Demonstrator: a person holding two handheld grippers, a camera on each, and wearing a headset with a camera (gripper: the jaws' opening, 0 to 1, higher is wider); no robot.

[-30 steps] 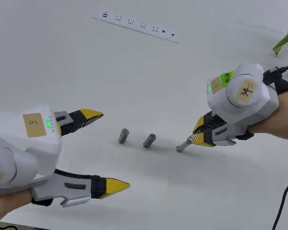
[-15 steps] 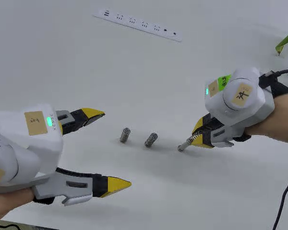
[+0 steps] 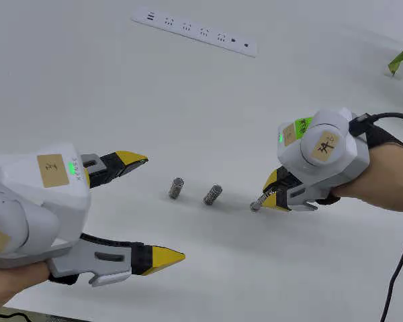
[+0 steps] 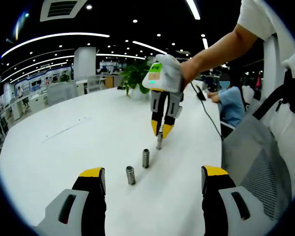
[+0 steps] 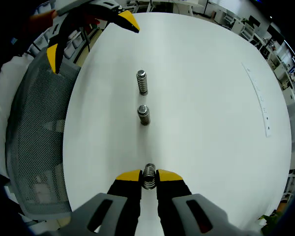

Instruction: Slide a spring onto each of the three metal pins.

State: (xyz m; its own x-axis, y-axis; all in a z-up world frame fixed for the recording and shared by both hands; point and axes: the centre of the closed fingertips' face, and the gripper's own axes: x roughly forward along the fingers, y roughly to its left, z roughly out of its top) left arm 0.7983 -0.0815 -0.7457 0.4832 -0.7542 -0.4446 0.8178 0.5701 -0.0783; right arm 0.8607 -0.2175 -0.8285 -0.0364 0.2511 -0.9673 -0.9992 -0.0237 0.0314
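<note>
Left pin (image 3: 176, 188) and middle pin (image 3: 213, 194) on the tabletop (image 3: 188, 100) appear sprung; right gripper (image 3: 274, 195) is clamped on the third spring (image 3: 268, 194), seemingly part-way along the last pin (image 3: 256, 206); left gripper (image 3: 162, 206) is spread wide, empty.

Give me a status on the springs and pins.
Left tool open. Right tool shut on third spring, pin inside it touching table. Other two pins already sprung, standing. Nothing in the way.

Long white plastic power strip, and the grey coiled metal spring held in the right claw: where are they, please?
long white plastic power strip (image 3: 195, 31): head view, middle of its top face.
grey coiled metal spring (image 5: 148, 178): right gripper view, the coils between the yellow tips.
</note>
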